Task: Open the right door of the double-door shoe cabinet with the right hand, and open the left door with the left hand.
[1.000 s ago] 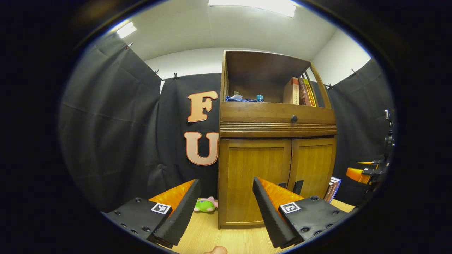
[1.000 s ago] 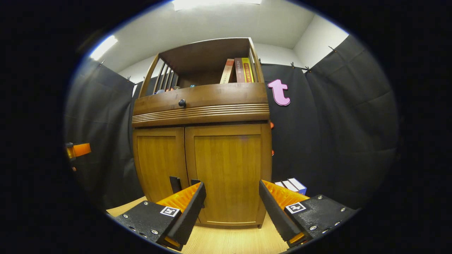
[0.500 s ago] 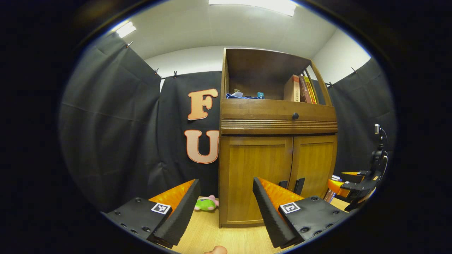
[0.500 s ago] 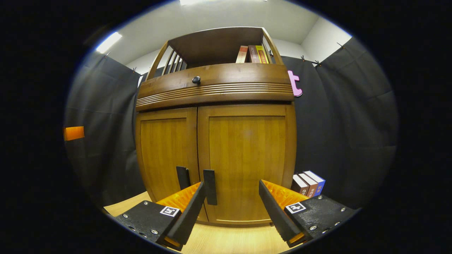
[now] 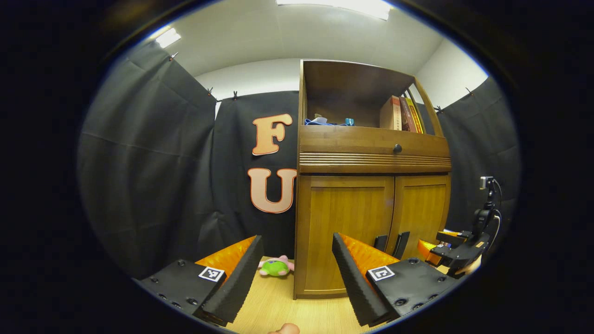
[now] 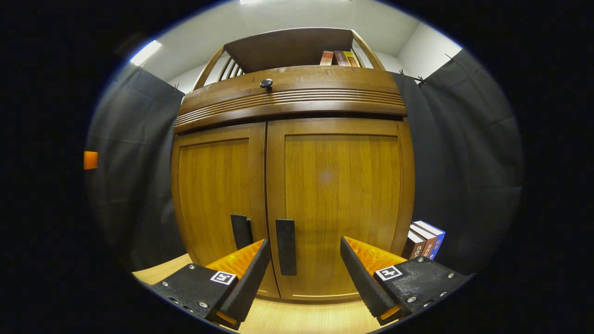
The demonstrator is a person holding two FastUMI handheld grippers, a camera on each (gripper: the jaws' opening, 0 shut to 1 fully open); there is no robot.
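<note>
the cabinet (image 6: 292,185) stood on the wood floor (image 6: 301,320) against the black cloth wall. in the right gripper view we saw it close and head-on. both doors were shut. the right door (image 6: 341,204) and the left door (image 6: 216,195) met at a thin seam, and each carried a dark upright handle low down beside that seam: the right handle (image 6: 286,247), the left handle (image 6: 241,231).

the right gripper (image 6: 304,269) sat low in front of the right door, its fingers spread wide and holding nothing. the right handle showed just inside its left finger; we could not tell whether they touched. in the left gripper view we saw this gripper (image 5: 457,250) near the cabinet's lower right corner.

the left gripper (image 5: 294,266) hung farther back, fingers wide and empty, well apart from the cabinet (image 5: 371,185). from there the left door (image 5: 345,232) faced us, and both handles showed just above the gripper's right finger.

above the doors ran a ribbed band and a drawer front with a dark knob (image 6: 266,84). the open shelf on top held upright books (image 5: 401,113) and some blue items (image 5: 325,122).

on the floor, a green and pink plush toy (image 5: 275,267) lay just left of the cabinet, and more books (image 6: 424,239) stood by its right side.
</note>
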